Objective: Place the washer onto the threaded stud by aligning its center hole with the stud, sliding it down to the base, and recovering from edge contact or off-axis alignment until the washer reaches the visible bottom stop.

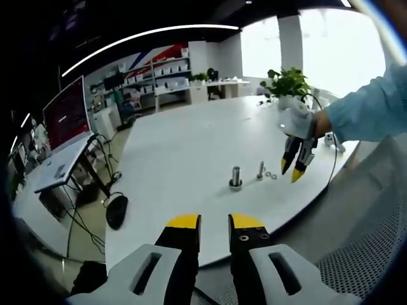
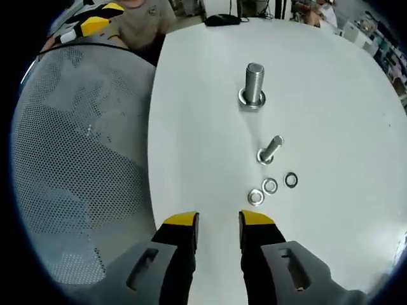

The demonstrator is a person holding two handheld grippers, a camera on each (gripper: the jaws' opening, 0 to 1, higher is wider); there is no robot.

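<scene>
Yellow tips of my left gripper (image 1: 214,223) rise closest in the left gripper view, jaws parted with nothing between them, hanging off the near edge of the white table (image 1: 184,146). Reading that view from left to right: a monitor (image 1: 65,114) glows red on a side desk, a black mouse (image 1: 116,211) lies below the table edge, then the big bolt (image 1: 236,176) stands upright on the table, the small bolt (image 1: 261,169) just right of it, tiny washers (image 1: 271,175) beside that. Further right my right gripper (image 1: 293,170) hovers tips-down above the table, held by my hand (image 1: 305,124) in a light blue sleeve (image 1: 375,108); a potted plant (image 1: 287,82) sits behind it.

From the right gripper view, a grey mesh chair back (image 2: 82,165) takes the left side. My right gripper's jaws stand apart, empty, over the table's near part. Ahead of them lie three washers in a loose cluster, flat on the table: left washer (image 2: 255,197), middle washer (image 2: 269,186), right washer (image 2: 290,180). None is on a bolt. Just beyond them the small bolt leans, and farther on the big bolt stands on its head, thread up.
</scene>
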